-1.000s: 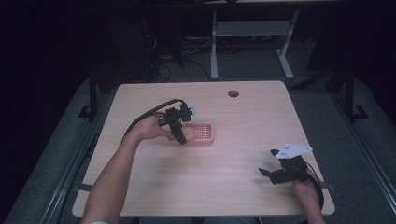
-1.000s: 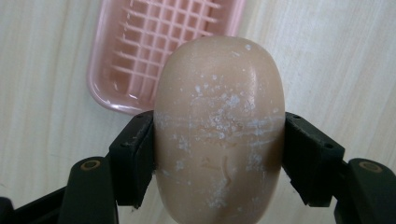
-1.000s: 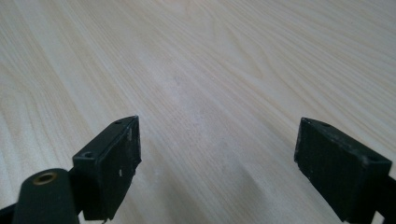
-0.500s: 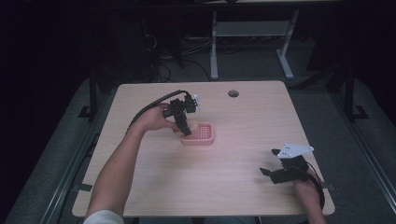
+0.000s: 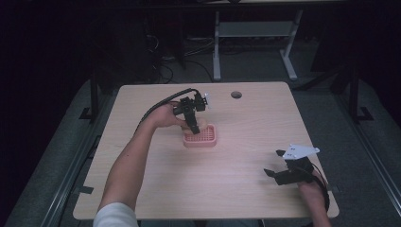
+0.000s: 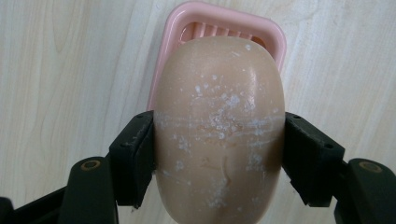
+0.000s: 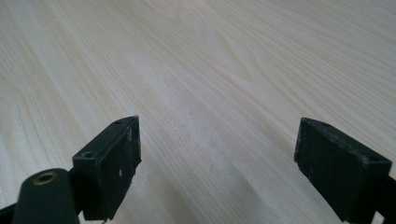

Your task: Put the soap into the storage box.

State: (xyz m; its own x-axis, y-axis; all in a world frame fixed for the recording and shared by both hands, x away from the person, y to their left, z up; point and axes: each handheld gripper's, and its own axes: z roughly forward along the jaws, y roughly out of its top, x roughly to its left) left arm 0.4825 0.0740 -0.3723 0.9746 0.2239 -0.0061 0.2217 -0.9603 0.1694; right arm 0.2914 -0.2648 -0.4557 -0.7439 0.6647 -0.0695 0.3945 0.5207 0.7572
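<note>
A tan oval bar of soap (image 6: 219,126), flecked with white, is clamped between the jaws of my left gripper (image 6: 218,154). Directly beneath it lies a pink ribbed soap dish (image 6: 271,37). In the high view the left gripper (image 5: 195,124) points down over the pink soap dish (image 5: 204,140) near the middle of the table, with the soap (image 5: 200,125) just above the dish. My right gripper (image 5: 274,165) rests low near the table's front right corner, its jaws wide apart over bare wood (image 7: 215,140).
The light wooden table (image 5: 246,118) has a round cable hole (image 5: 236,94) at the back. A metal stand frame (image 5: 255,33) and cables sit on the dark floor beyond the far edge.
My left gripper has carried the soap rightward and forward, from beside the dish to above it. The right gripper stays put.
</note>
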